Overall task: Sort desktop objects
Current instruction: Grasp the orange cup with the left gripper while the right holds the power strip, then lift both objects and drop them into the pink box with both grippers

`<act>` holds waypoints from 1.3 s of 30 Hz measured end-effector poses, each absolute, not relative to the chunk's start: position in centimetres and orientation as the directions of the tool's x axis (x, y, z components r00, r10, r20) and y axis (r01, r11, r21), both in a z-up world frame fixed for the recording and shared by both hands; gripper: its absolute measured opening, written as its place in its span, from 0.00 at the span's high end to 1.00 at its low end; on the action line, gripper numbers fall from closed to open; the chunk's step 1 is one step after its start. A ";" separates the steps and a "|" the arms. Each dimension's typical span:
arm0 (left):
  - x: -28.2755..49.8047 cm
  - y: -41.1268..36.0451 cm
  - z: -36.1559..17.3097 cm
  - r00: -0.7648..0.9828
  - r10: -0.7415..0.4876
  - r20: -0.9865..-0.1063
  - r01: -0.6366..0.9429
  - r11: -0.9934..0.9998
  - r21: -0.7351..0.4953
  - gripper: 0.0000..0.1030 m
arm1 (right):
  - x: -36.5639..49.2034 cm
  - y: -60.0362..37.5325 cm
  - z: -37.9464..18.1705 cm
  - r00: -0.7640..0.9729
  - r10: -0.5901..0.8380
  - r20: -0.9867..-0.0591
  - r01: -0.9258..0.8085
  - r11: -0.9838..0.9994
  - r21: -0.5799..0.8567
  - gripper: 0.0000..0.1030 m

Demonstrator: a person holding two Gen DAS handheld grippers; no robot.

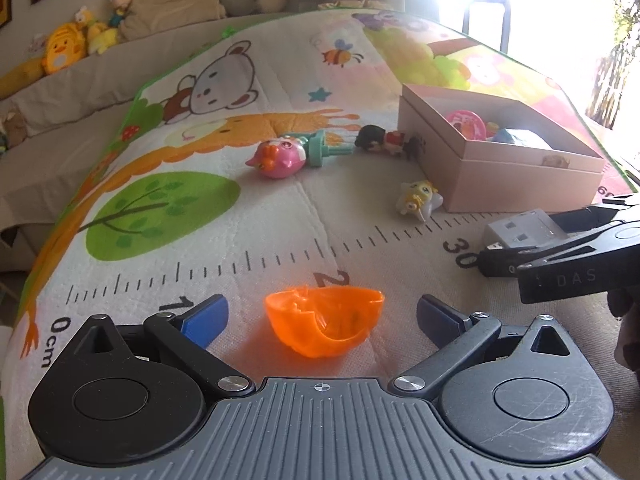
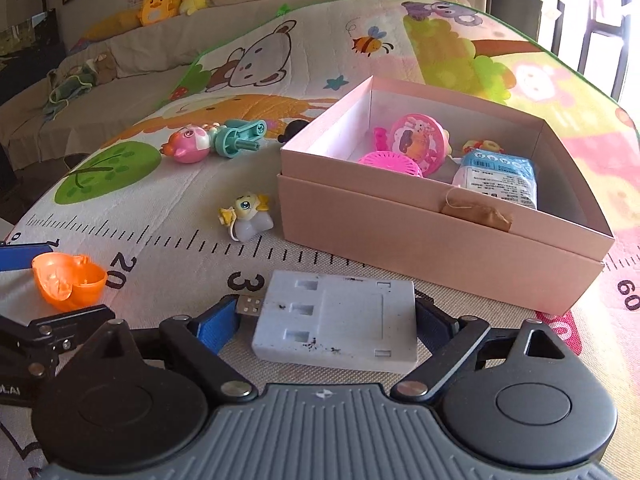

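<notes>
1. The left gripper point(image 1: 322, 316) is seen at the bottom of the left wrist view, jaws spread wide around, but apart from, an orange translucent plastic half-shell point(image 1: 323, 322) lying on the printed play mat point(image 1: 200, 216).
2. The right gripper point(image 2: 326, 322) is seen at the bottom of the right wrist view, its blue pads point(image 2: 216, 326) flanking a flat grey plastic USB hub point(image 2: 338, 320); whether it is pinched cannot be told.
3. An open pink cardboard box point(image 2: 420, 240) holding toys is seen right of centre.
4. A small yellow-haired figurine point(image 2: 248, 214) is lying just left of the box.

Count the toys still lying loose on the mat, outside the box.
5: orange shell, yellow figure, pink bird, teal toy, dark-haired doll. The box may hide more.
</notes>
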State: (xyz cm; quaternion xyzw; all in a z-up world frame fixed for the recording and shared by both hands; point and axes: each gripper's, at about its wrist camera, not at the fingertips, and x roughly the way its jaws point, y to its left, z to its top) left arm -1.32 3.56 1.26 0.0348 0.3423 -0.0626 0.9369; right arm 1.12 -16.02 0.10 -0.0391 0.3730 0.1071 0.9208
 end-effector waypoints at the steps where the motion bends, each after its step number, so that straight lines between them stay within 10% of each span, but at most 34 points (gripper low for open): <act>1: -1.1 3.4 1.2 0.758 -0.091 -0.646 0.141 0.990 0.026 0.02 | 1.0 -16.2 0.2 0.698 0.174 -0.695 -0.235 0.972 0.008 0.11; 9: -1.3 2.7 0.8 0.770 -0.098 -0.631 0.171 0.984 0.057 0.38 | -0.8 -17.0 0.8 0.657 0.167 -0.735 -0.277 0.960 -0.029 0.11; 35: 7.0 -8.4 13.9 0.806 -0.459 -0.374 0.477 0.877 -0.050 0.37 | -2.3 -28.7 19.0 0.942 0.039 -0.333 -0.072 0.993 -0.088 0.11; 39: 11.0 -8.3 13.6 0.753 -0.502 -0.426 0.474 0.862 -0.177 0.12 | 1.1 -29.6 18.9 0.931 0.050 -0.362 -0.072 0.996 -0.049 0.11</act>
